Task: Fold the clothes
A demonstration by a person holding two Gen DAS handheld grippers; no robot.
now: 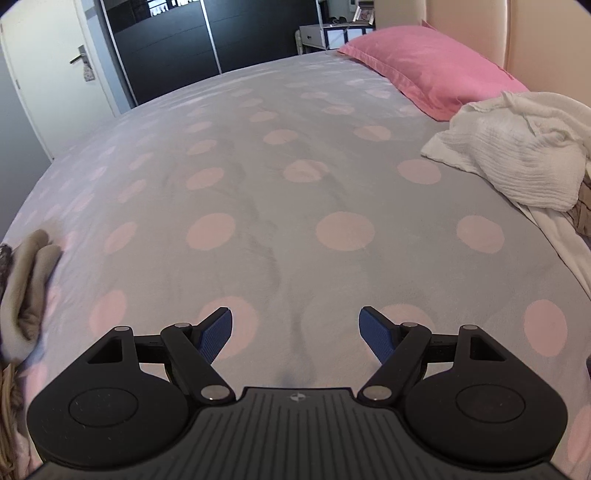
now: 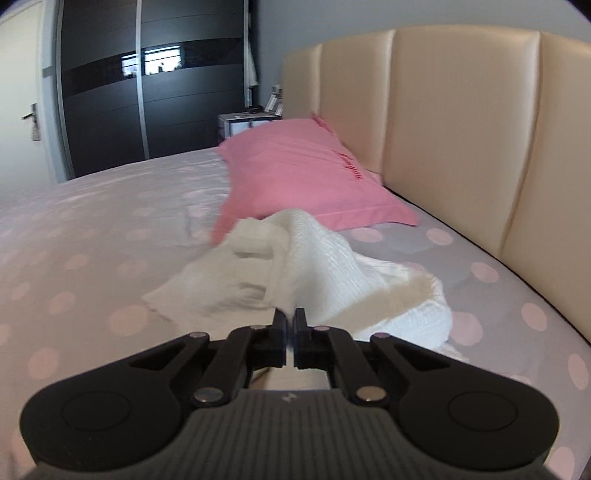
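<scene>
Your right claw (image 2: 290,319) is pressed together on a fold of the white garment (image 2: 314,273); the cloth bunches right at the fingertips and trails away from them across the bed (image 2: 92,229), so you are pinching it, with the pads themselves hidden by the fabric; the garment is a ribbed or waffle-textured piece, crumpled, lying on the side of the bed nearest the cream padded headboard (image 2: 461,129), its far end just in front of the pink pillow (image 2: 306,177), which looks blurred along its left edge.

Your left claw (image 1: 295,332) stands spread wide, its blue fingertips (image 1: 218,332) well apart with nothing between them; it hangs over bare bedspread, grey with pale pink dots, tilted down toward it; from this view the white garment (image 1: 517,151) lies off to the right, well apart from the left claw, close below the pink pillow (image 1: 432,70), with a strip of smoother white cloth running down from it toward the right edge; whether that strip is part of the same garment you cannot tell.

At the far left edge a heap of beige clothes (image 1: 29,291) sits on the bed, partly cut off by the frame; beyond the bed stand a dark wardrobe (image 1: 207,33) and a white door (image 1: 48,66).
</scene>
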